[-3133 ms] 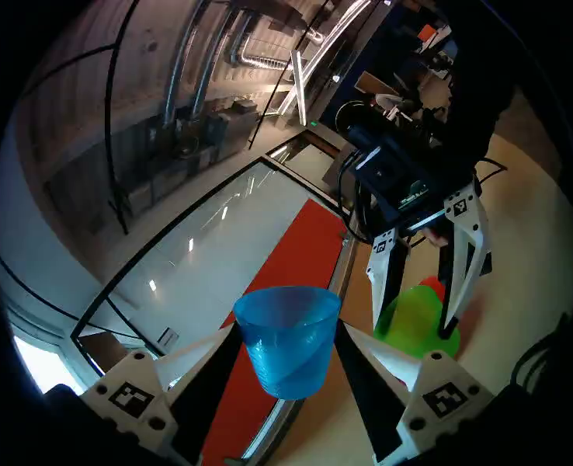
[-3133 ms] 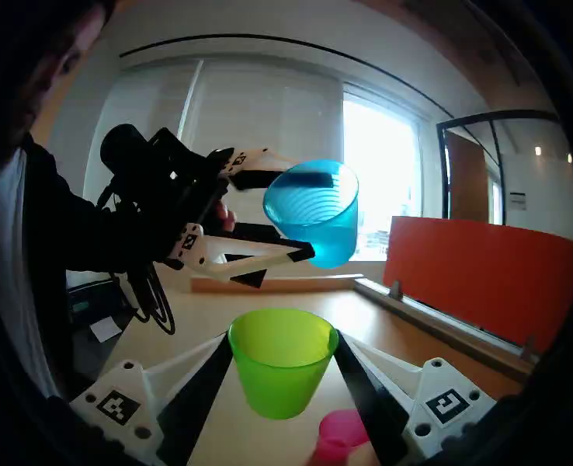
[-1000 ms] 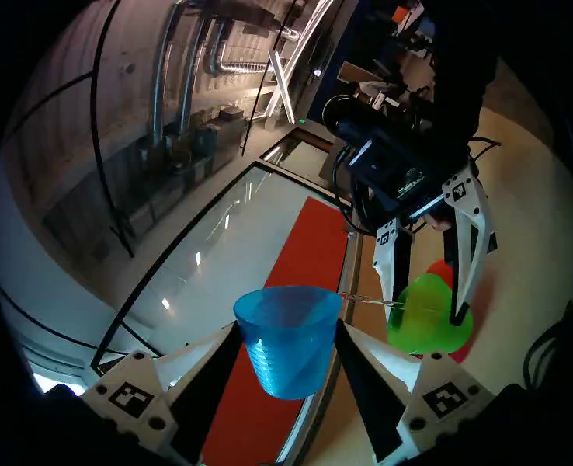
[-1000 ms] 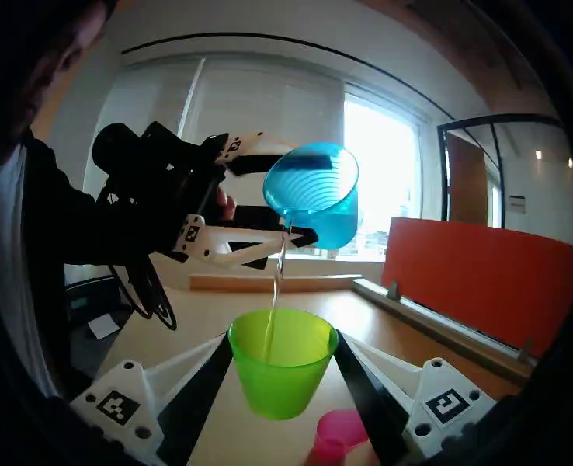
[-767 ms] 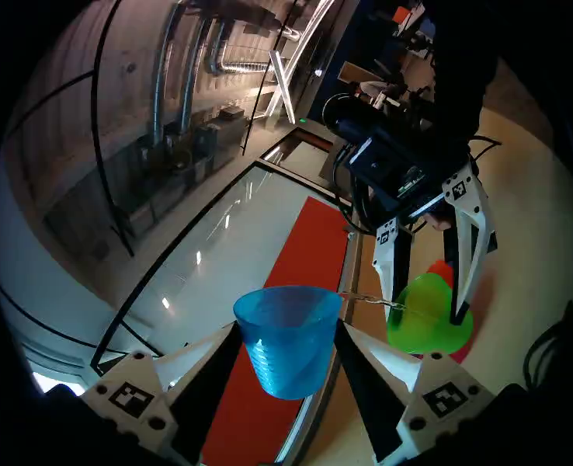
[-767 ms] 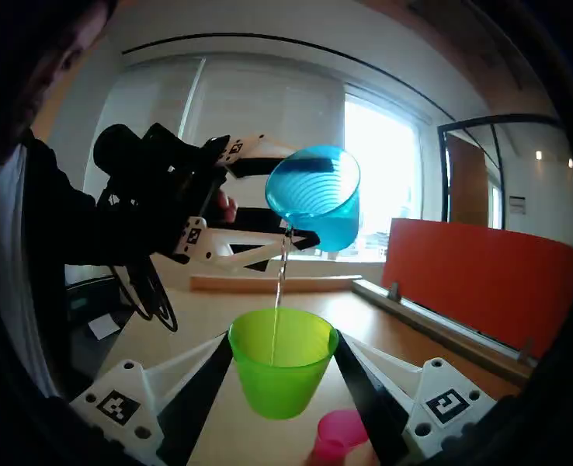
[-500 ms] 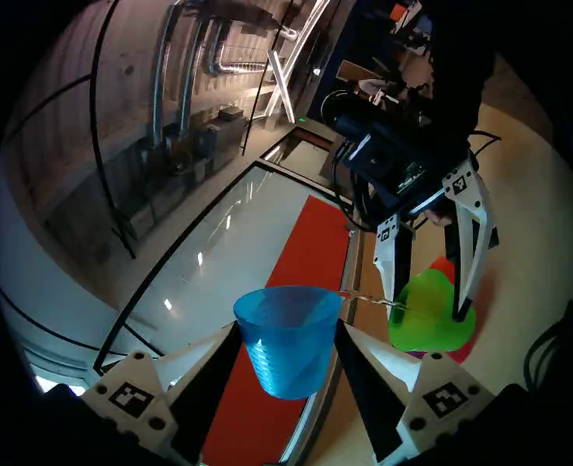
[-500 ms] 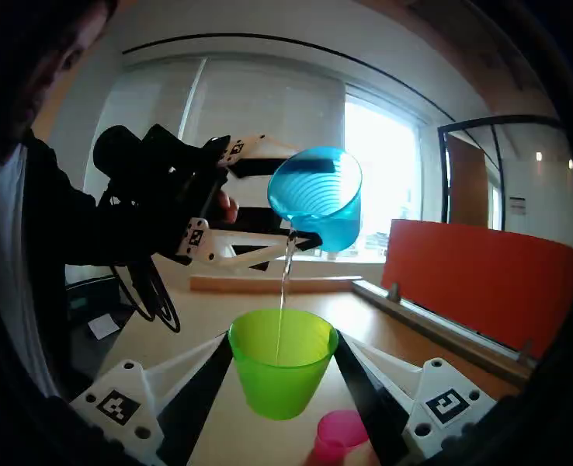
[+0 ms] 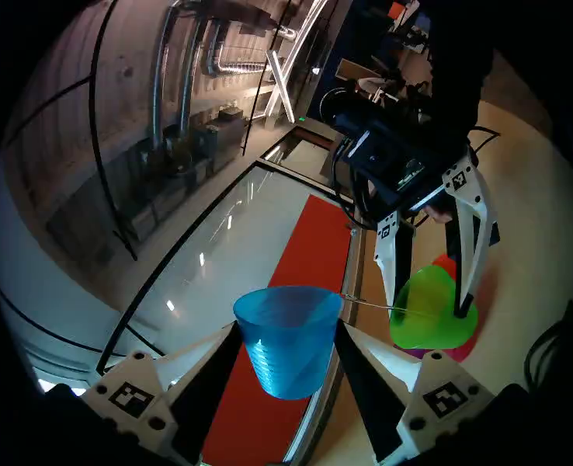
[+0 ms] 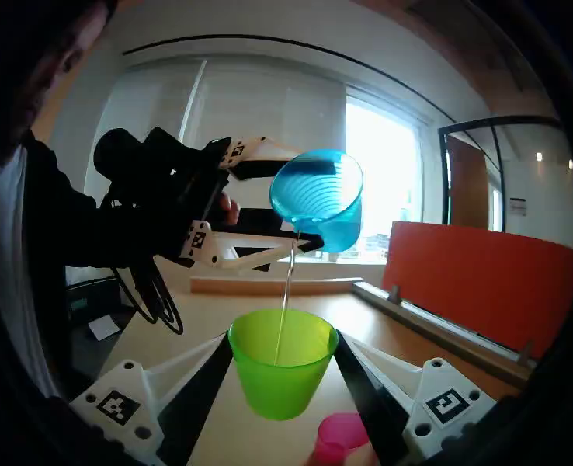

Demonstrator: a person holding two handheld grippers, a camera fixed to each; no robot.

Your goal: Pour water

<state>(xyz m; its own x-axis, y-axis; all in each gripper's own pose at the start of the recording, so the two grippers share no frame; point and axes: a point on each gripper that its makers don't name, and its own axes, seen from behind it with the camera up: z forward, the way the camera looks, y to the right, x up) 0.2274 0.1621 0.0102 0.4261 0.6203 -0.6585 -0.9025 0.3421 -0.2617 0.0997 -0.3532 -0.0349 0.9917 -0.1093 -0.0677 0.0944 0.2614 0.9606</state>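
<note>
My left gripper is shut on a blue ribbed cup that lies tipped on its side. In the right gripper view the same blue cup hangs tilted above, held by the left gripper, and a thin stream of water falls from its rim into a green cup. My right gripper is shut on that green cup, which stands upright just above the table. From the left gripper view, the green cup sits between the right gripper's fingers.
A small pink cup stands on the wooden table just below the green cup. An orange panel runs along the table's right side. A person's dark sleeve and hand hold the left gripper.
The blue cup has tilted from level into a pour and drifted slightly right; a stream now runs into the green cup. The green cup has stayed in place.
</note>
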